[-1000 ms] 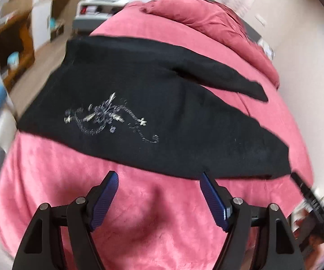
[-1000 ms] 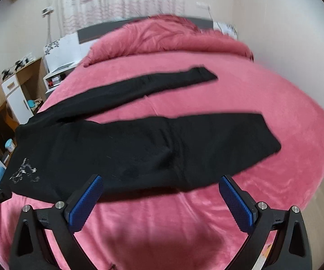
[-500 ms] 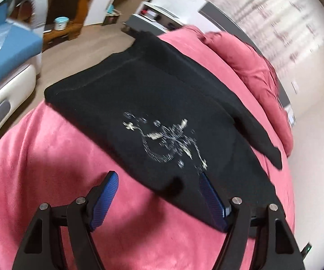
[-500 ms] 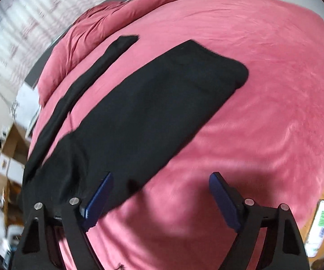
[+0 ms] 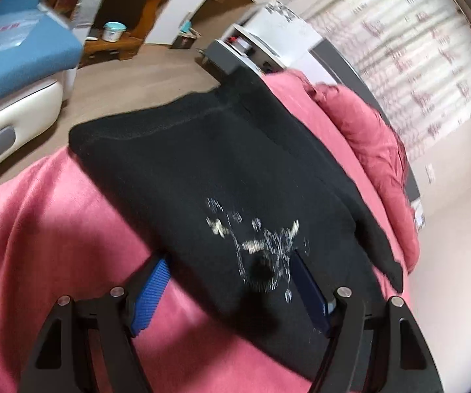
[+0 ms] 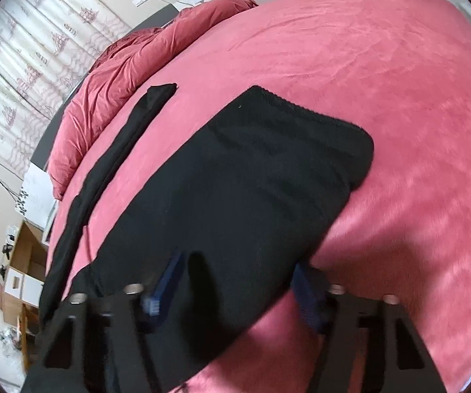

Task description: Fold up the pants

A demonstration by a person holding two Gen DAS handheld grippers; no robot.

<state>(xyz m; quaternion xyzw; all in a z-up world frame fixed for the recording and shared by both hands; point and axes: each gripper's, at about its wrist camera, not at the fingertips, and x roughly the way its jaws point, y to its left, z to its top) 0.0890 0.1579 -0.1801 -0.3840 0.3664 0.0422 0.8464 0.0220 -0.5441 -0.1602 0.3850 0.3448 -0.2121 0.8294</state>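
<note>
Left wrist view: black pants (image 5: 235,170) lie flat on a pink bed cover (image 5: 39,229), waist end toward the bed's edge w/ wood floor (image 5: 130,78) beyond. A pale embroidered flourish (image 5: 258,245) sits on the fabric right by the left gripper (image 5: 228,281). That gripper's blue pads (image 5: 152,290) stand wide apart, straddling the near edge of the pants; cloth lies between them but the pads aren't pressing on it (one pad over the pink cover, the other over the black cloth). A blue-and-white seat (image 5: 16,59) and a wooden shelf unit (image 5: 127,16) stand off to the side; patterned curtain (image 5: 415,49) behind the bunched duvet (image 5: 366,124).

Right wrist view: the wider leg of the pants (image 6: 251,196) stretches away across the cover (image 6: 366,65), its hem rounded at the far end; the 2nd leg (image 6: 120,150) runs thin and separate, well apart from the 1st, toward the duvet (image 6: 130,59). The right gripper (image 6: 235,288) is at the near edge of the wide leg, jaws closing, about half open, with the leg's edge between the pads; blurred, and they don't look clamped onto the cloth yet. Boxes and clutter (image 6: 22,262) sit by the far wall.
</note>
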